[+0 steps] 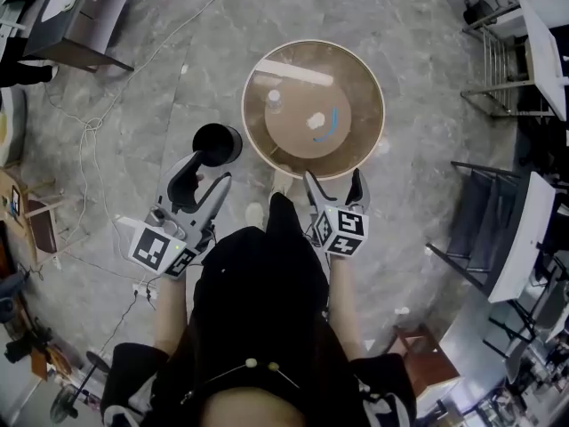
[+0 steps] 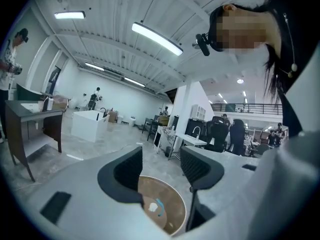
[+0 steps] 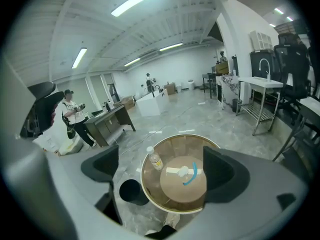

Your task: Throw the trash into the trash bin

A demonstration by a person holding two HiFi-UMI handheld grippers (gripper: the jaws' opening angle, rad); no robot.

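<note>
Your head camera looks steeply down at the floor, with the round table [image 1: 356, 87] in the upper centre of the frame and the black bin [image 1: 218, 143] just left of it. The camera on your left gripper [image 2: 162, 171] faces nearly level across the room and catches only a slice of the table, between its jaws at bottom centre. The one on your right gripper [image 3: 162, 169] tilts down more, showing the whole tabletop at lower centre and the bin at lower left. All three views share the table.
</note>
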